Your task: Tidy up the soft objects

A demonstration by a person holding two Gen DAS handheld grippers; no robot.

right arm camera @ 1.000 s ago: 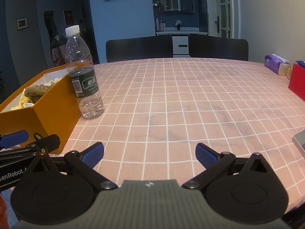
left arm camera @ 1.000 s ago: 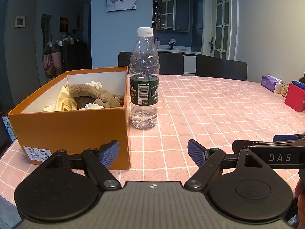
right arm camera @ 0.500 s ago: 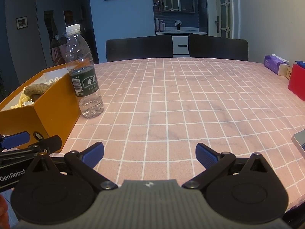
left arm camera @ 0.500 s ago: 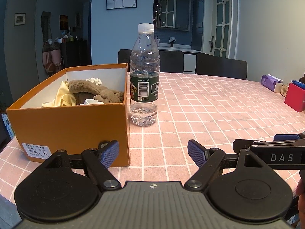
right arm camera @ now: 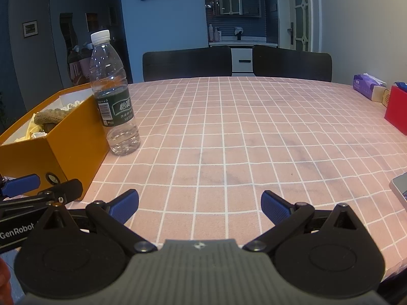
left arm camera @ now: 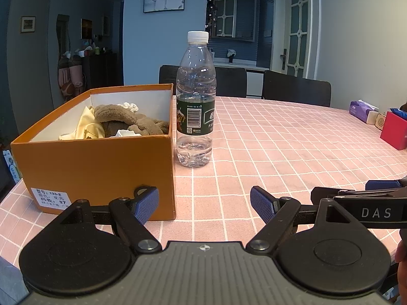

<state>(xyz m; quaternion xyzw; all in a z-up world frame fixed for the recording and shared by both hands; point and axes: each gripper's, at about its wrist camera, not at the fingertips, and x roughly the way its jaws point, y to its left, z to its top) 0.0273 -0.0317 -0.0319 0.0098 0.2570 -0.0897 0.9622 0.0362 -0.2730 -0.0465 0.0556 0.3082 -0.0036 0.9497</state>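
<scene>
Two grippers hover low over a table with a pink checked tablecloth (right arm camera: 229, 132), both empty with jaws spread wide apart. Left gripper (left arm camera: 204, 204) sits near the front corner of an orange cardboard box (left arm camera: 94, 167); its left blue pad overlaps the box's front wall in the picture, though contact cannot be told. Right gripper (right arm camera: 199, 204) points over bare cloth, well apart from the box. Inside the box lie the soft things: a brown plush toy (left arm camera: 127, 120), a pale yellow cloth (left arm camera: 89, 127) and bits of white material (left arm camera: 126, 132). A clear water bottle (left arm camera: 195, 106) with a green label stands upright just beside the box's right wall
</scene>
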